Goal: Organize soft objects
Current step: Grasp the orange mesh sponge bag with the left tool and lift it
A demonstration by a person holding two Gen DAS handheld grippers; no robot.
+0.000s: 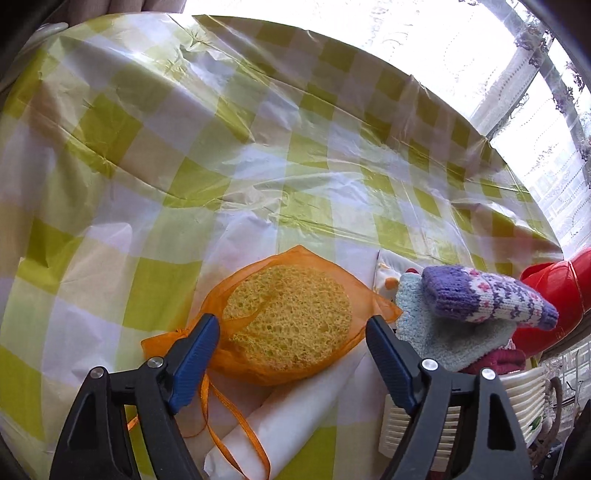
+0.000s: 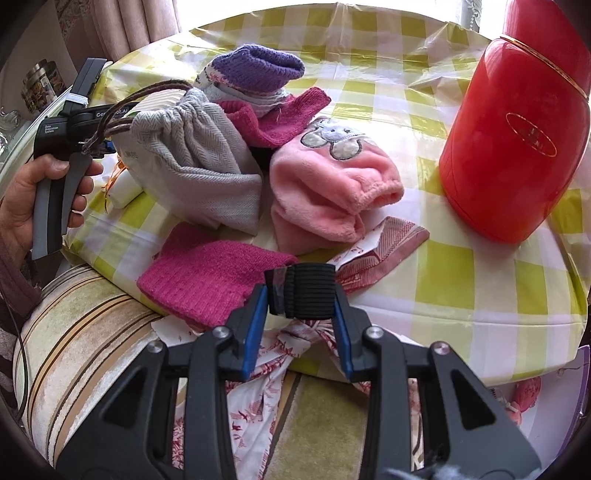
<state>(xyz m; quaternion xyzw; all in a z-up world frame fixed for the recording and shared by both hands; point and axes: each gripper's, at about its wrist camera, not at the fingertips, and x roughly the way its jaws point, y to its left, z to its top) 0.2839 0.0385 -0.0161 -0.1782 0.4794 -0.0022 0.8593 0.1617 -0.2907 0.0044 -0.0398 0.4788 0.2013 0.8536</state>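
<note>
The bench [image 1: 258, 155] wears a crinkled plastic cover in yellow-green and white checks, glossy where daylight strikes it. Beyond its far edge, ahead of the left tongs, a window [image 1: 424, 44] glares white behind a lace curtain [image 1: 554, 122]. Heavier beige drapes [image 2: 140, 26] hang far left of the right tongs. Directly below those tongs lies a striped cream and olive cushion [image 2: 81, 332].
</note>
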